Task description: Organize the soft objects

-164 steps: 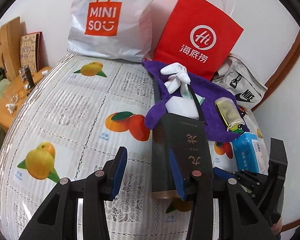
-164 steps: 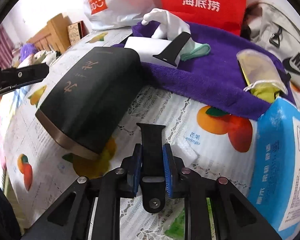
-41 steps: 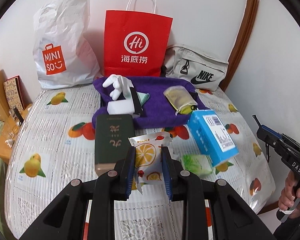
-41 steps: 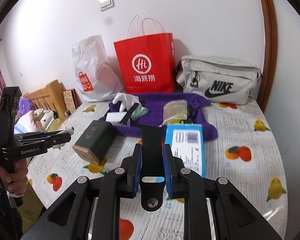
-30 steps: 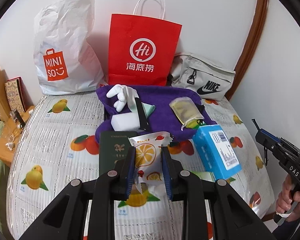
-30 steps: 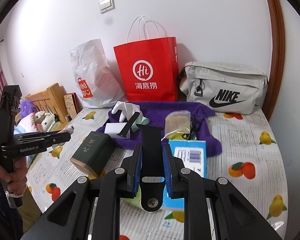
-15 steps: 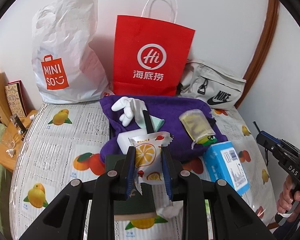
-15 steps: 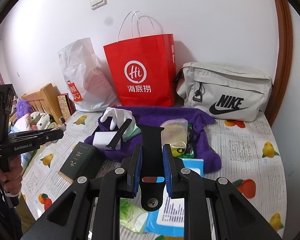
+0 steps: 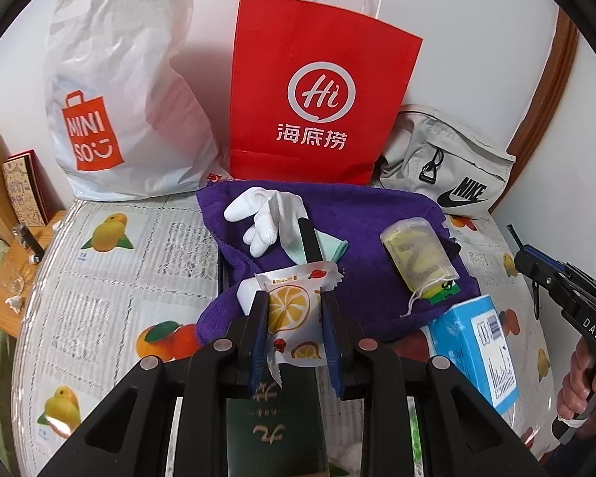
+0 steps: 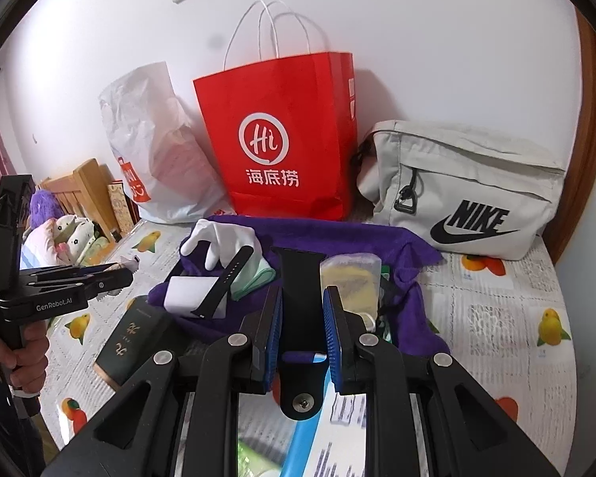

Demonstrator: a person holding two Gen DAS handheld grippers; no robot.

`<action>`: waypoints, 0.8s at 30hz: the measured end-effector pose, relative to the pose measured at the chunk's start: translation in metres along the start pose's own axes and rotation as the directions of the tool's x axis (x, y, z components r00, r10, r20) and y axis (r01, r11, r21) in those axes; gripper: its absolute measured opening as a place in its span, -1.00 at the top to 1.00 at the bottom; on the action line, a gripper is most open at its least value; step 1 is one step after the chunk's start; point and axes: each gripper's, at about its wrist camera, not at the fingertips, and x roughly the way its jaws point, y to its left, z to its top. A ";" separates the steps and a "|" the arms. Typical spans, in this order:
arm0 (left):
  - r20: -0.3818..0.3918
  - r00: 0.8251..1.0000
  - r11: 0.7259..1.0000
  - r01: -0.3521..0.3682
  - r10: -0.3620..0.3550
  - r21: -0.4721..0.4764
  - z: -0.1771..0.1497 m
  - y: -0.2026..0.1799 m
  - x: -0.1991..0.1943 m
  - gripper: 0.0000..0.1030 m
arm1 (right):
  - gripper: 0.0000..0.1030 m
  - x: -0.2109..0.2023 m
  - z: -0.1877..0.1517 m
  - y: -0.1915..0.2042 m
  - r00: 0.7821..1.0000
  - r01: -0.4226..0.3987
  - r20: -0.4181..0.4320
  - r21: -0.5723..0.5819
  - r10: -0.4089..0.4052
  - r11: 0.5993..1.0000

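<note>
We grip a lemon-print sachet in the left gripper (jaws narrow, pressing its sides) above the purple towel's near edge. Our right gripper clamps a black watch strap over that towel.

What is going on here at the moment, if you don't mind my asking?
A person is tidying a cluttered table with a handheld gripper in each hand. The left gripper is shut on an orange-print snack packet, and the right gripper is shut on a black watch strap. Both point toward the purple towel, where a white glove and a drawstring pouch lie, in front of the red paper bag.
</note>
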 end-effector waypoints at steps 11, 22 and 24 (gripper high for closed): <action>-0.022 1.000 1.000 0.014 -0.014 -0.016 0.023 0.000 0.036 0.52 | 0.60 0.061 0.015 -0.001 0.997 -0.033 -0.075 -0.024 0.031 0.999; -0.082 0.997 1.000 0.015 -0.016 -0.016 0.044 -0.006 0.083 0.50 | 0.59 0.108 0.018 -0.011 0.987 -0.016 -0.159 -0.060 0.006 0.998; -0.092 0.996 1.000 0.012 -0.013 -0.013 0.043 -0.008 0.091 0.50 | 0.60 0.116 0.015 -0.014 0.984 -0.028 -0.177 -0.047 0.019 0.999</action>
